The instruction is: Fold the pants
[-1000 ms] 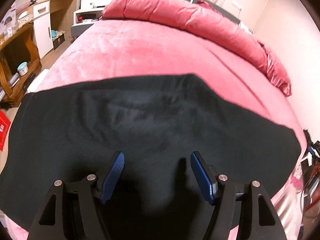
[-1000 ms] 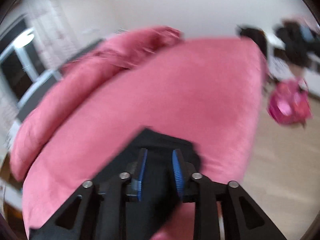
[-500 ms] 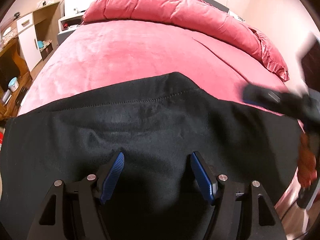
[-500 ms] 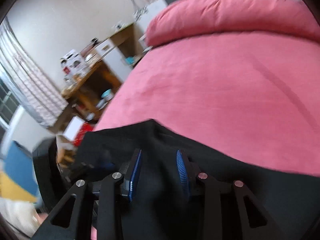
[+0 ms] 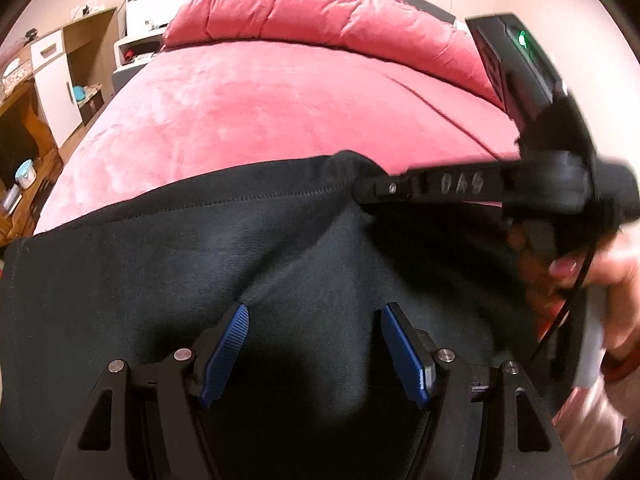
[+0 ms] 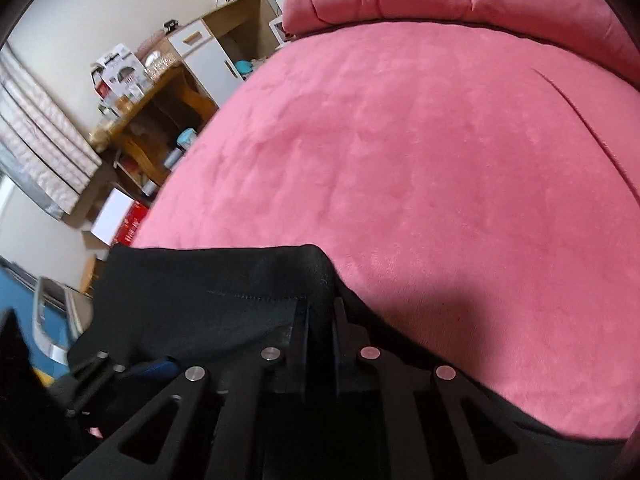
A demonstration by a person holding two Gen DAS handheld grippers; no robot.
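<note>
**Right fingers closing on trouser edge; left fingers wide above the cloth**

The wide bed with the pink plush cover [image 5: 280, 112] is filling both views, and a rolled pink velvet duvet [image 5: 320, 20] is lying along its far end. The black woven-fabric pants [image 5: 200, 264] are lying spread across the near part of the bed, with a stitched hem running along their far edge.

The right gripper [image 6: 320, 320] is reaching in from the right in the left wrist view. Its jaws are closing, and a raised fold of the pants' far edge is sitting between them; the cloth is peaking up at that spot.

The left gripper [image 5: 314, 340] is hovering over the middle of the pants, its blue ribbed fingers [image 5: 230, 344] standing wide with nothing held between them.

A person's hand [image 5: 608, 280] is gripping the right gripper's handle at the right edge, blurred.

A wooden shelf unit [image 6: 160, 92] is standing beside the bed, well apart.
</note>
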